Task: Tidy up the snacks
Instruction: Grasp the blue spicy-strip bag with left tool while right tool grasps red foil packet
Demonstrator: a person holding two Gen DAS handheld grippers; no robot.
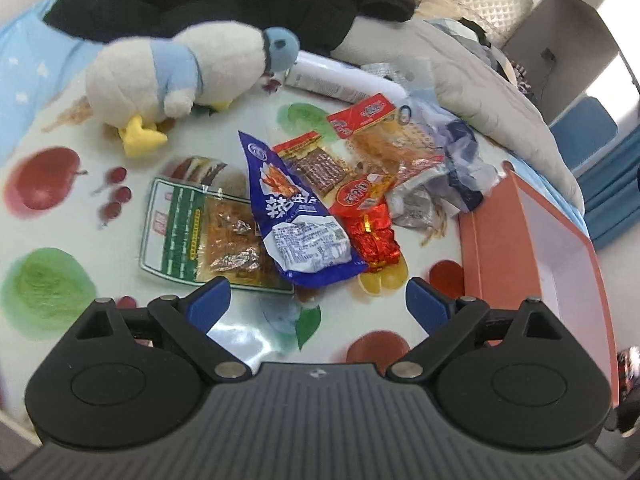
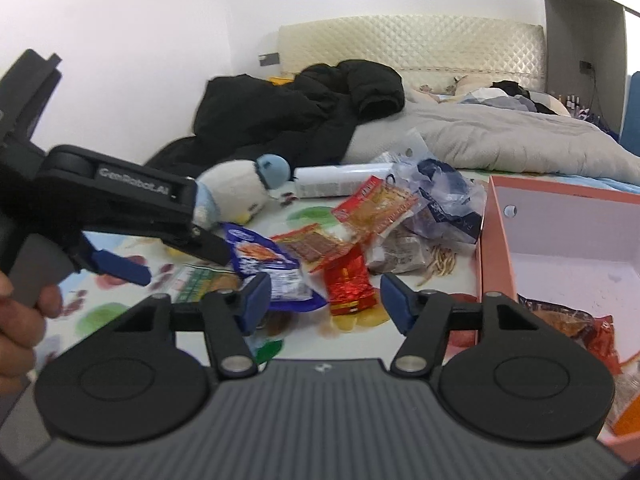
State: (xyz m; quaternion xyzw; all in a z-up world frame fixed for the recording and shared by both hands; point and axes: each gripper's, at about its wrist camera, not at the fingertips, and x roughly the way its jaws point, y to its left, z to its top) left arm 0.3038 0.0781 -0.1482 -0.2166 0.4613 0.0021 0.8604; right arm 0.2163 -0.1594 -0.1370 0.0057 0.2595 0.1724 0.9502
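Several snack packets lie heaped on the fruit-printed mat [image 1: 52,292] ahead of your two grippers, none of them held. Your left gripper [image 1: 318,300] has its jaws spread wide and empty, hanging just short of the blue foil packet [image 1: 296,224], whose crinkled lower end sits nearest the gap. Beside it on the left lies the flat green-and-clear packet [image 1: 200,232]; on the right, touching it, the red foil packet [image 1: 374,236], glossy and creased. Behind these rest the clear packet of brown strips [image 1: 316,164] and the red-topped packet [image 1: 376,132], overlapping. Your right gripper [image 2: 324,296] likewise holds nothing, jaws wide, with the red foil packet lying between and beyond its tips. Orange cardboard box [image 2: 496,240], white inside, stands open to the right of the heap; one reddish snack packet [image 2: 572,324] lies in it. Soft plush penguin [image 1: 172,80] sits behind the heap.
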